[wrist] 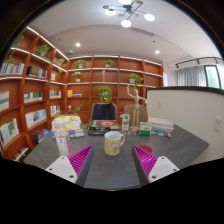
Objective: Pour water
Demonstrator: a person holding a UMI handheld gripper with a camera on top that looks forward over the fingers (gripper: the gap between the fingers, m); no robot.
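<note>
A round grey table (110, 165) is seen from just above its near edge, with the gripper (113, 160) held over it. Its two fingers are spread wide apart, each with a pink pad (80, 158) on its inner face, and nothing is held between them. A pale mug (114, 143) with a printed design is set on the table just ahead of the fingers, in line with the gap between them and touched by neither. A small clear cup (64, 144) is placed to the left of the mug, near the left finger. Further back on the table, a colourful box (67, 124), a dark object (103, 126) and a tall glass (125, 122) can be made out, with small items to the right that cannot be identified. Beyond the table, wooden shelves (30, 85) with books and potted plants (105, 94) are lined along the walls. A ceiling lamp (126, 11) is lit overhead.
</note>
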